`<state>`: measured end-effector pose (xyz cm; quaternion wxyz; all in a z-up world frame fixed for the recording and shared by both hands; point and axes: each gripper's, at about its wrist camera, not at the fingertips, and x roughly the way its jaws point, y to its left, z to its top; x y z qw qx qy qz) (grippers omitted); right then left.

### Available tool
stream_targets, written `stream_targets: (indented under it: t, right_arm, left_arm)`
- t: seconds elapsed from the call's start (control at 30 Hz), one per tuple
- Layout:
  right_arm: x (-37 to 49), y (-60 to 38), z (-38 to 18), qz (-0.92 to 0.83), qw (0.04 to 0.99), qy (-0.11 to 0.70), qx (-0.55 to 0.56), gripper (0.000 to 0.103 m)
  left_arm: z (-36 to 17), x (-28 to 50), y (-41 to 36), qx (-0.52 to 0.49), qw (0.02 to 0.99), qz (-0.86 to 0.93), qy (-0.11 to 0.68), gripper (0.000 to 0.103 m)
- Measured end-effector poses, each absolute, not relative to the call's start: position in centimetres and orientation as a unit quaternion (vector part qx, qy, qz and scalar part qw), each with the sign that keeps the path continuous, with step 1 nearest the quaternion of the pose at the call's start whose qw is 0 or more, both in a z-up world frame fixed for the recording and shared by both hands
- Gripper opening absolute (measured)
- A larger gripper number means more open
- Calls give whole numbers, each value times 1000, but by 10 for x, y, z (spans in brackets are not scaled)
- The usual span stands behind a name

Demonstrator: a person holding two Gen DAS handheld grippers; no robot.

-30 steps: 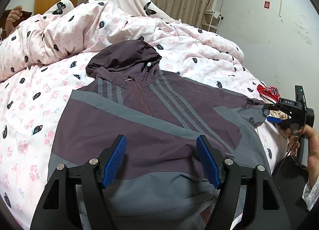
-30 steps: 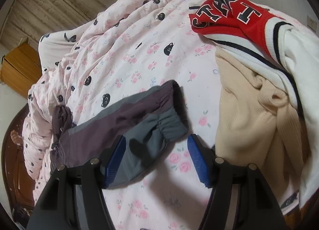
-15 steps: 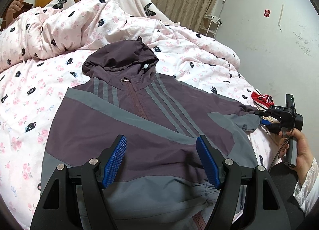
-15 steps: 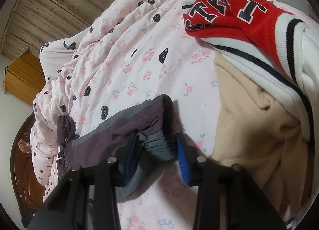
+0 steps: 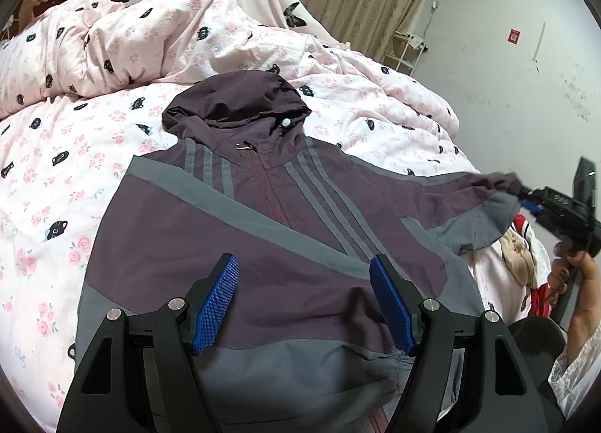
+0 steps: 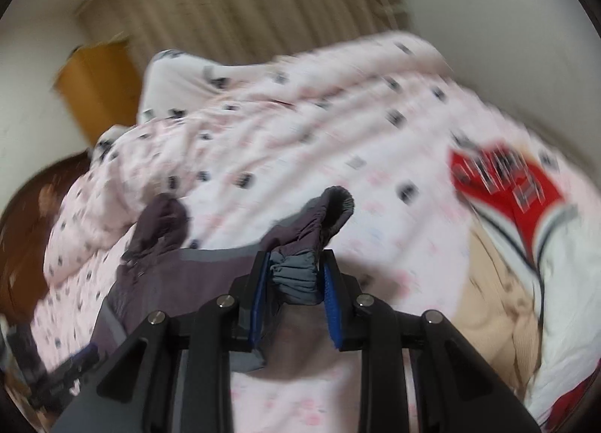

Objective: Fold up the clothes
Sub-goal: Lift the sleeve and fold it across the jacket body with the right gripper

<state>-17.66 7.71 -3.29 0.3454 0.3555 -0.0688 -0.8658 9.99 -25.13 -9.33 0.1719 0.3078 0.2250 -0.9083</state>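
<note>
My left gripper (image 5: pixel 304 301) hovers, jaws spread, over the hooded jacket (image 5: pixel 244 245) lying front-up on the bedspread (image 5: pixel 67 155), hood far, hem near. My right gripper (image 6: pixel 295 290) clamps the sleeve cuff (image 6: pixel 296 275) (stretched out rightward).

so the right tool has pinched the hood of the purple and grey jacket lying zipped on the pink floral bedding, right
Not the hood. The right wrist view shows the right tool shut on the elastic sleeve cuff of the purple and grey jacket; the hood lies untouched on the pink floral bedding. The rest is right.
</note>
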Motion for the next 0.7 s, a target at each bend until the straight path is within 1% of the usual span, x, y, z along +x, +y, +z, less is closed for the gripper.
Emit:
stream_targets:
  t: [0.1, 0.33, 0.53, 0.7]
  right_arm:
    - [-155, 53, -10, -864, 377, -36, 331, 27]
    - [-113, 0, 14, -842, 445, 9, 305, 27]
    - [-78, -45, 17, -814, 497, 37, 297, 27]
    - [-46, -78, 8, -794, 527, 62, 297, 27]
  left_arm:
    - [-94, 102, -255, 308, 178, -906, 231, 67]
    - [-96, 112, -266, 311, 196, -897, 244, 67]
    - [-103, 119, -276, 324, 224, -884, 251, 67]
    - [-105, 124, -279, 327, 230, -880, 255, 68]
